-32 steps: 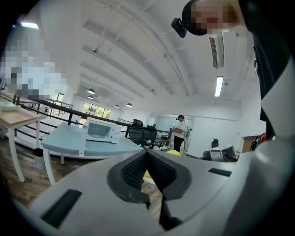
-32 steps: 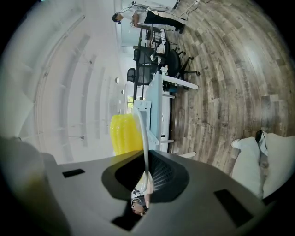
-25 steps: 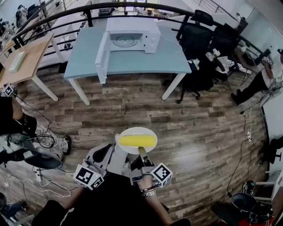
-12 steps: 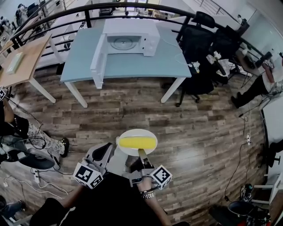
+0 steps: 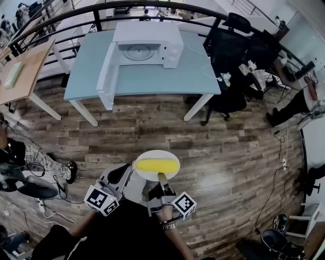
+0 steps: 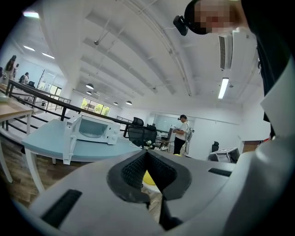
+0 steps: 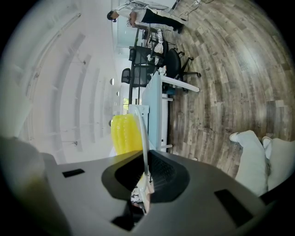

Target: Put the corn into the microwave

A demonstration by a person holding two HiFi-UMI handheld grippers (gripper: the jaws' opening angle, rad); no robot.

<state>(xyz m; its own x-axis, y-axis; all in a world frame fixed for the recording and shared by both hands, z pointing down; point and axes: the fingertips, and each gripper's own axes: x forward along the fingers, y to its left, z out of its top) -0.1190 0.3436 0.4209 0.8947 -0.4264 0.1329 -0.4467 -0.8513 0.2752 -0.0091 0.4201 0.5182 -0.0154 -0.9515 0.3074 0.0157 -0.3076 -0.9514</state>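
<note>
A yellow corn cob (image 5: 157,164) lies on a white plate (image 5: 152,176) held out in front of me over the wooden floor. My right gripper (image 5: 161,175) is shut on the plate's near rim; in the right gripper view the rim (image 7: 143,138) runs edge-on between the pads, with the corn (image 7: 125,133) behind it. My left gripper (image 5: 131,169) sits beside the plate's left edge, its pads (image 6: 133,168) closed together with nothing seen between them. The white microwave (image 5: 144,44) stands on the light blue table (image 5: 152,78) ahead, its door (image 5: 107,71) swung open to the left.
Black office chairs (image 5: 234,48) crowd the table's right end. A wooden table (image 5: 25,71) stands at the left and a dark railing (image 5: 152,6) runs behind. Cables and someone's legs (image 5: 35,160) lie on the floor at left. A person (image 5: 297,99) is at far right.
The table and microwave have drawn nearer and grown in the head view. Both grippers and the plate with the corn keep the same places in front of me.
</note>
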